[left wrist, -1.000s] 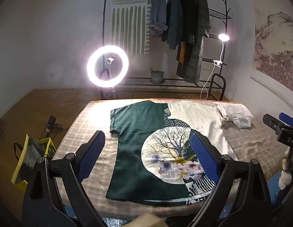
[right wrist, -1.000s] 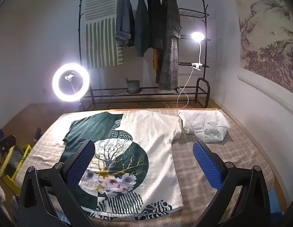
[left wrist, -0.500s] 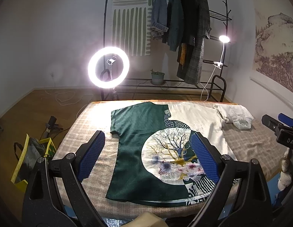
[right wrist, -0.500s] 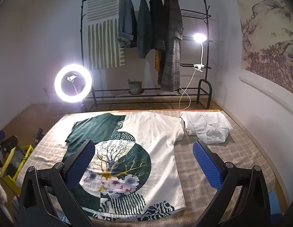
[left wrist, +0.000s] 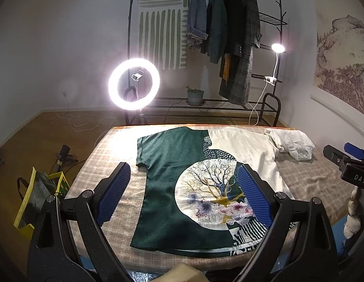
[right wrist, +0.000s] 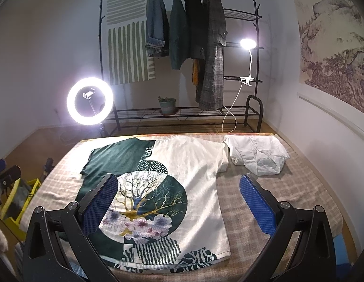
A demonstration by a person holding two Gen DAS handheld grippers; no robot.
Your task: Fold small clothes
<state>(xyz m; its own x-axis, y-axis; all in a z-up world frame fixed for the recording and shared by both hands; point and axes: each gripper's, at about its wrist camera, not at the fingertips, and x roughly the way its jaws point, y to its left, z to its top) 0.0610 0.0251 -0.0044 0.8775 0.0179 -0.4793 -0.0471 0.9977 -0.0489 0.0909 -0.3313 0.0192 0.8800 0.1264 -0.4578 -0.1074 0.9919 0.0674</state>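
A green and cream T-shirt with a round tree-and-flower print lies spread flat on the checked table; it also shows in the right wrist view. My left gripper is open and empty, hovering above the shirt's near half. My right gripper is open and empty, above the shirt's lower right part. The right gripper's body shows at the right edge of the left wrist view.
A folded white garment lies at the table's far right, also in the left wrist view. A lit ring light and a clothes rack stand behind the table. A yellow-trimmed bag sits on the floor at left.
Both grippers have drifted slightly; the views shift a little lower and closer. The shirt and white garment have not moved.
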